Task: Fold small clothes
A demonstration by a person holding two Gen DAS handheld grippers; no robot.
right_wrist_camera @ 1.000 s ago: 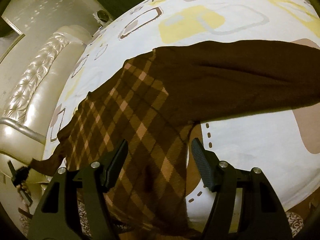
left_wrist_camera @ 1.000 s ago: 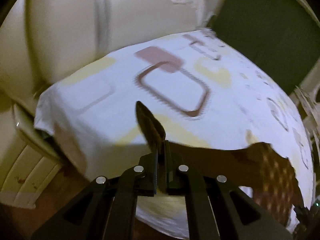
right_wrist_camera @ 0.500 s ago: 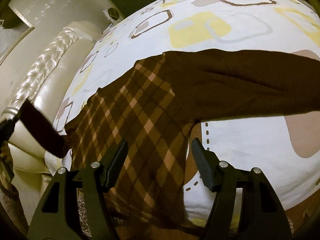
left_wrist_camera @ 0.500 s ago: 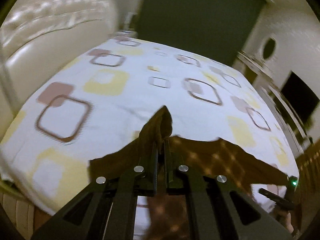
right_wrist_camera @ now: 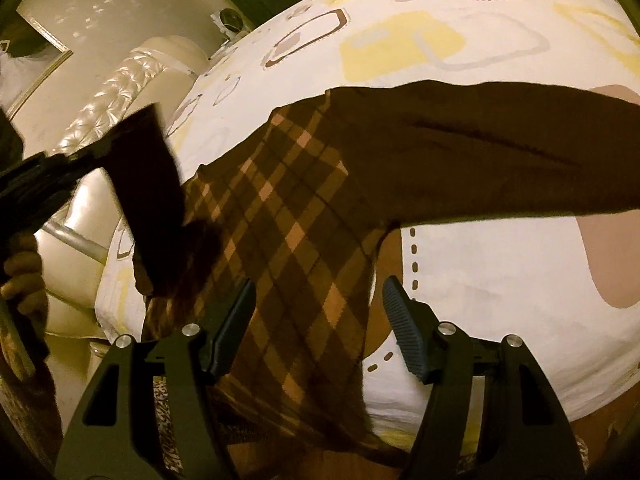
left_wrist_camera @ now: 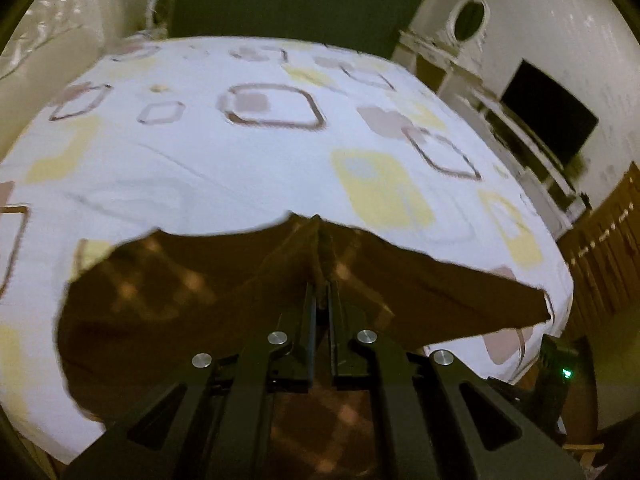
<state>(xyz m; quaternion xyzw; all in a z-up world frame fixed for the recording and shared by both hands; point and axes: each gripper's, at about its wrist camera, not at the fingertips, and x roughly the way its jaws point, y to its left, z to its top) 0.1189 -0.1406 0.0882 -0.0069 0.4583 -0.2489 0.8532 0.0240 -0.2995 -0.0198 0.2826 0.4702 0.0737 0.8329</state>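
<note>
The dark brown knitted sweater with a tan argyle check (right_wrist_camera: 304,240) lies spread on the bed's white sheet printed with yellow and brown rounded squares (left_wrist_camera: 240,168). Its checked body runs away from the near edge of the bed, and one plain brown sleeve (right_wrist_camera: 500,152) stretches out across the sheet to the right of the right gripper's fingers.

The left gripper (left_wrist_camera: 321,280) has its fingers pressed together on a fold of the sweater's brown fabric, which rises in a peaked ridge just beyond the fingertips; in the right wrist view that pinched piece, the other sleeve (right_wrist_camera: 152,184), hangs lifted above the left side of the garment. A hand (right_wrist_camera: 24,280) grips the handle of that tool at the left edge of the view.

The right gripper (right_wrist_camera: 320,312) hovers over the lower part of the checked body with its fingers (right_wrist_camera: 404,328) standing apart, cloth showing in the gap between them, and nothing pinched.

A cream padded headboard (right_wrist_camera: 132,76) stands beyond the left side of the bed.
</note>
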